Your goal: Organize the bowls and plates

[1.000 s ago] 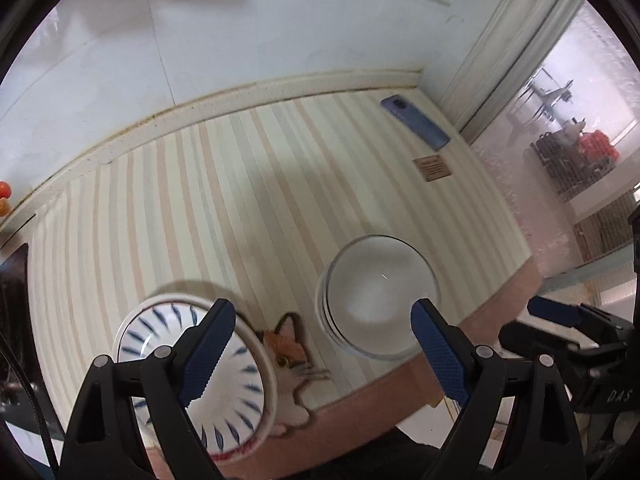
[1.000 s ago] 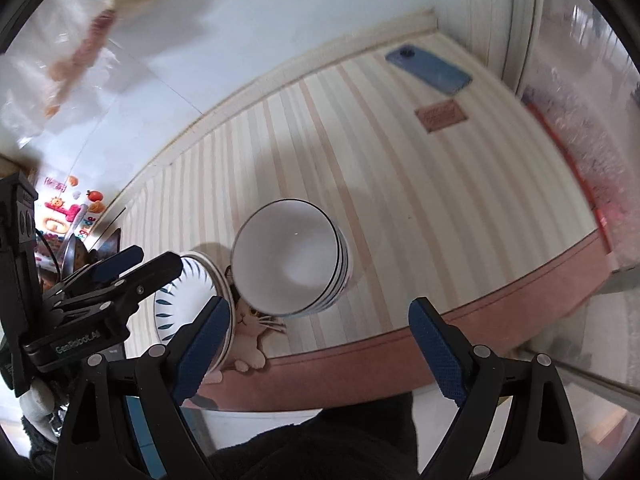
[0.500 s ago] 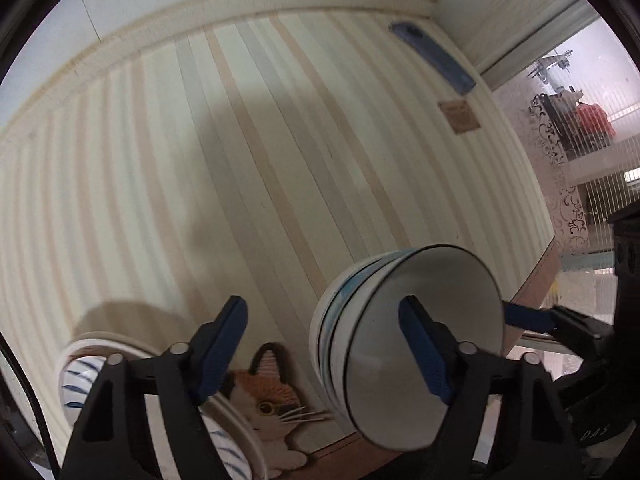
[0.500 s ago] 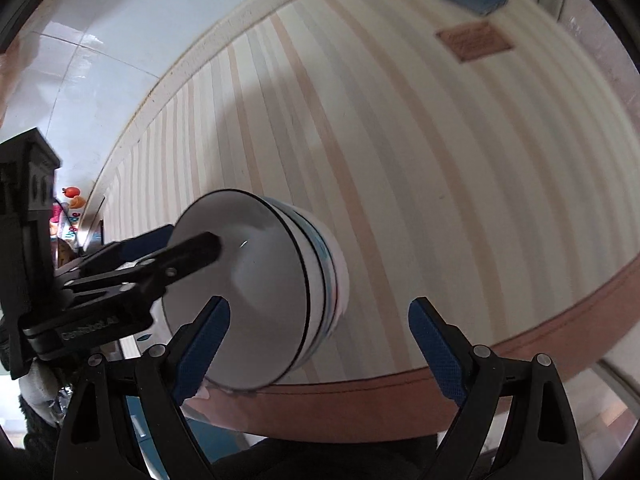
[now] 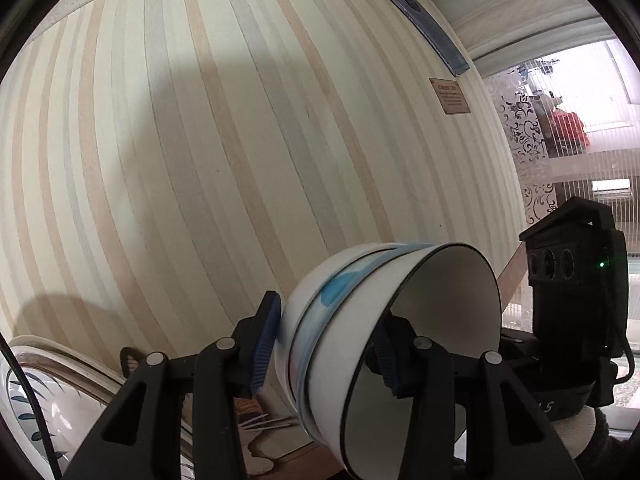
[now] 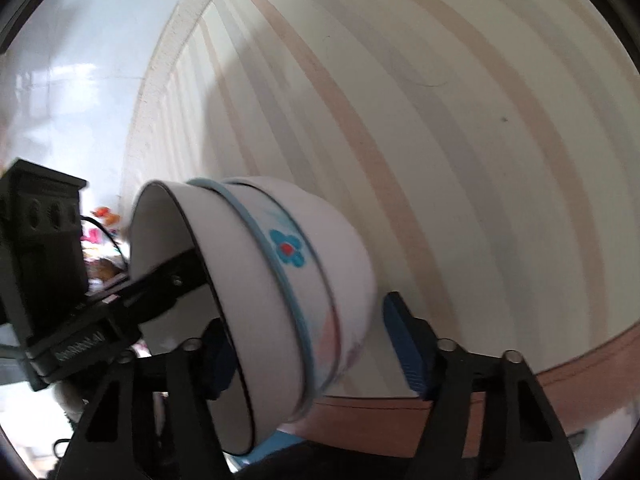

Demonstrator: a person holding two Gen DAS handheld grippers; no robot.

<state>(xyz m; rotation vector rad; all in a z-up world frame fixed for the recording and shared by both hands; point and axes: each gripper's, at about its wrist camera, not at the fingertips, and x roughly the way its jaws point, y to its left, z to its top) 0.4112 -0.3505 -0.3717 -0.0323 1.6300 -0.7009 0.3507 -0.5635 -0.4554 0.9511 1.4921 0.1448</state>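
Striped in cream and tan, the counter (image 5: 224,152) filled the left wrist view, where the left gripper (image 5: 324,344) had its fingers clamped across the nested stack of bowls (image 5: 384,344) near the front edge, one pad on the outer wall, the other inside the rim, mouth tipped toward the right gripper. From the right wrist, the stack of bowls (image 6: 288,280) lay tilted between the right gripper (image 6: 312,352) fingers, which stood apart and short of its walls; the left was plainly nearer.
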